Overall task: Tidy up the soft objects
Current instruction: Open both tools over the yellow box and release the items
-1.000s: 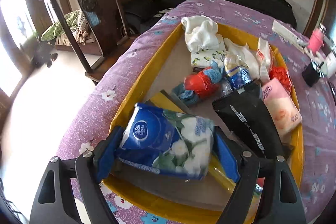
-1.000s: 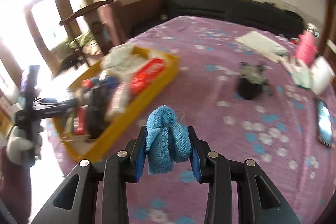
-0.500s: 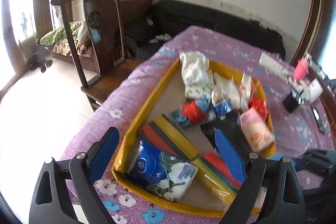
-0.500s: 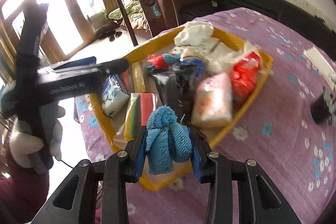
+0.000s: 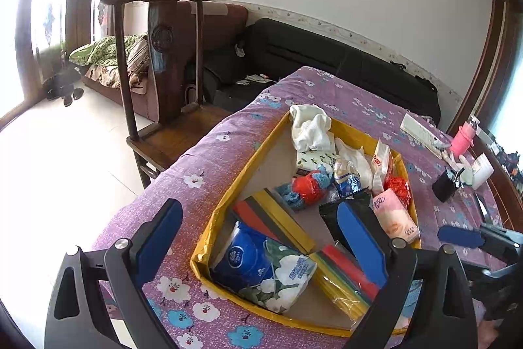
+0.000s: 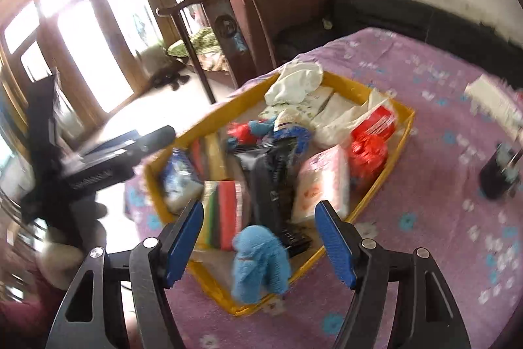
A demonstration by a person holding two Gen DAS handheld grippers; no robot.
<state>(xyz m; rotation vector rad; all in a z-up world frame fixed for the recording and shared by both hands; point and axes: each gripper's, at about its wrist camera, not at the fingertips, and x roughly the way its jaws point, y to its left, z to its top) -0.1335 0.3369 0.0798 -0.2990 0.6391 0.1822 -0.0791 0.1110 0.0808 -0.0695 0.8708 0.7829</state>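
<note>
Here the right hand-held gripper point(image 6: 258, 242) had its jaws opening, and the blue knitted cloth point(image 6: 260, 264) sat loose between the blue pads point(image 6: 335, 242), touching neither of them, over the near corner of the yellow tray point(image 6: 382, 185). Whether the cloth rested on the tray's rim or hung free, the blur hid. Ahead of that gripper, inside the tray, lay a black pouch point(image 6: 271, 182), a pink tissue pack point(image 6: 322, 182) and a red bag point(image 6: 367, 149).

The left hand-held gripper point(image 5: 258, 242) was released, its jaws opening wide with nothing gripped between them. Just ahead of it, in the tray's near end, lay the blue tissue pack point(image 5: 261, 267), apart from both pads. Beyond that sat coloured strips point(image 5: 274, 218) and, at the far end, a white cloth point(image 5: 309, 126). The tray stood on a purple flowered bench point(image 5: 209, 172).
</note>
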